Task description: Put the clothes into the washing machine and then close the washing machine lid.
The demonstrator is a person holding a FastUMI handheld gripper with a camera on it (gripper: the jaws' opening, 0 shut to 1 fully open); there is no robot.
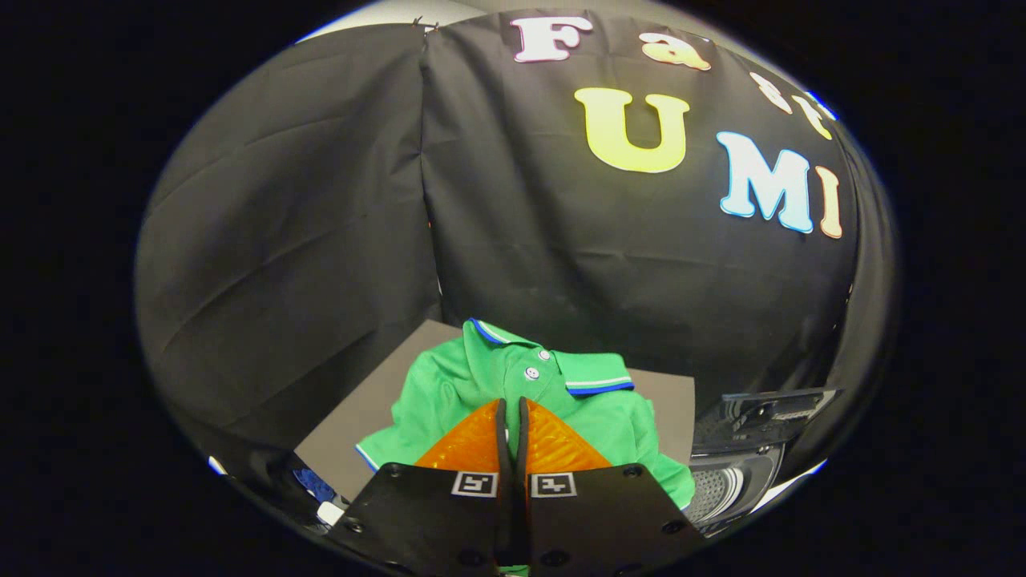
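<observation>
Off to my left, near the edge of the desk [353, 421], there is a small blue-and-white something [317, 493] that I cannot make out, well away from what I am working on. The desk itself is a flat grey surface, and the green polo shirt [449, 385] lies crumpled on it just ahead of my fingers, its collar with the blue and white trim and its two buttons turned up toward the booth wall. I carry my gripper [512, 409] low over the middle of the shirt, with the two fingers drawn nearly together, only a thin slit between them; the cloth runs up to both fingers and under them, but I cannot tell whether a fold is pinched in that slit or whether the tips merely lie over the fabric. My guess is that the fingers stand here, at the body of the shirt below the collar, because a bunch of cloth taken at the middle would lift the whole garment in one go rather than trailing a sleeve. To the right, beyond the desk's edge and lower down, stands the washing machine [741, 473], its lid [769, 409] raised and the ribbed drum open; what I see of the drum holds no clothes, so the shirt is not yet in and the lid is left to close afterward.
</observation>
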